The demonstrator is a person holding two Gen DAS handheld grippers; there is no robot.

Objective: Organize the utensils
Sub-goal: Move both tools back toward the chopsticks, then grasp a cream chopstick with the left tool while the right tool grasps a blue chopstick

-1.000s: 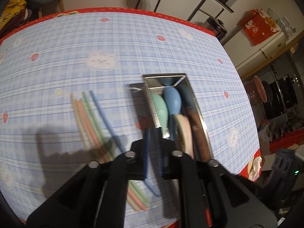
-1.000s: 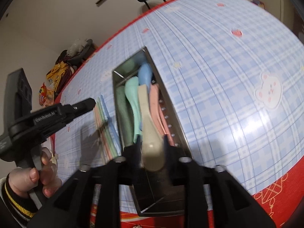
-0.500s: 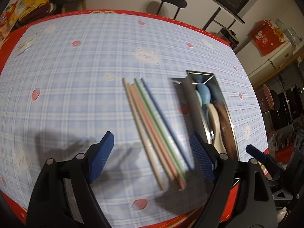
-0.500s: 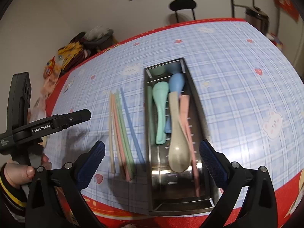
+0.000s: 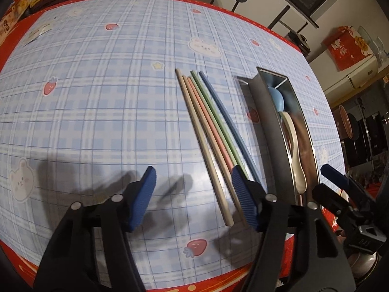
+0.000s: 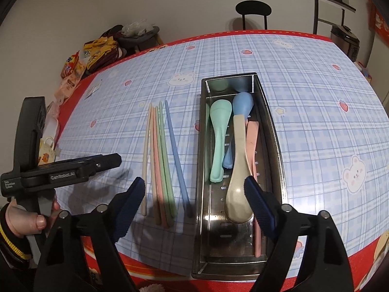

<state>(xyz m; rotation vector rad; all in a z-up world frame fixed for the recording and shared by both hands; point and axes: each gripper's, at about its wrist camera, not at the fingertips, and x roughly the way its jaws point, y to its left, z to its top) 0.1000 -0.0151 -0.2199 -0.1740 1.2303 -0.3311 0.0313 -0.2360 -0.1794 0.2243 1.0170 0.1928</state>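
A steel utensil tray [image 6: 276, 146] [image 5: 261, 112] lies on the checked tablecloth and holds a mint spoon [image 6: 218, 131], a blue spoon [image 6: 243, 102], a beige spoon [image 6: 239, 170] and a pink spoon [image 6: 252, 136]. Left of the tray lie several chopsticks side by side: beige [image 6: 145, 155], pink [image 6: 156, 165], green [image 6: 165, 160] and blue [image 6: 176, 153] [image 5: 226, 116]. My left gripper [image 5: 193, 194] is open and empty, above the table just left of the chopsticks' near ends. My right gripper [image 6: 194, 202] is open and empty, above the tray's near end and the chopsticks.
The table's red front edge [image 6: 155, 258] is close below both grippers. A black stool [image 6: 252, 9] stands beyond the far edge. Bags and snack packets [image 6: 97, 51] sit past the far left corner. A red box [image 5: 347, 46] rests on a cabinet at the right.
Both grippers opened; the right let the beige spoon go into the tray. Both pulled back toward the front edge, the left gripper shifting left off the tray to the chopsticks.
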